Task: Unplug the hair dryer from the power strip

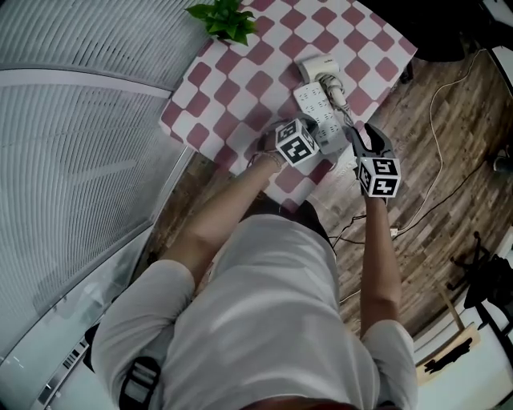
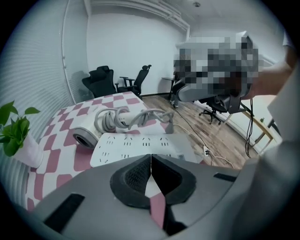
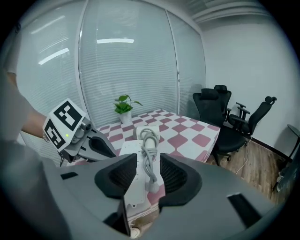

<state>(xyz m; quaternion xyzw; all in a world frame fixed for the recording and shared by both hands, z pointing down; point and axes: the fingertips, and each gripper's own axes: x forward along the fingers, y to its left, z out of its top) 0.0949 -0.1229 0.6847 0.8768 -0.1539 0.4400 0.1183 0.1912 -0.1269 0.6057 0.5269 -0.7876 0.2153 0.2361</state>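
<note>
The hair dryer [image 1: 321,68] lies on its side in the upper middle of the head view, on the far part of the table [image 1: 240,80], which is spread with a pink and white chequered cloth. Its grey cable [image 3: 149,159] is looped over its body and runs down the frame along the white power strip [image 1: 314,108], which lies just below the dryer and touches it. The cable ends in a plug [image 3: 150,186] at the strip's right edge. Whether its pins sit in a socket cannot be told.

In the right gripper view, the right tongs [image 3: 148,168] stand wide apart above the table's near edge. The plug and the last stretch of cable show in the gap between the pads, which do not touch them.

The left tongs [image 2: 151,161] are closed tip to tip with nothing between them. In the head view they are at the lower end of the strip, just left of the right tongs. Whether they press on the strip cannot be told.

A potted plant [image 1: 224,18] stands at the table's upper-left corner. Wooden floor [image 1: 449,136] fills the right side of the head view, and black office chairs [image 3: 225,112] stand at the right of the right gripper view.
</note>
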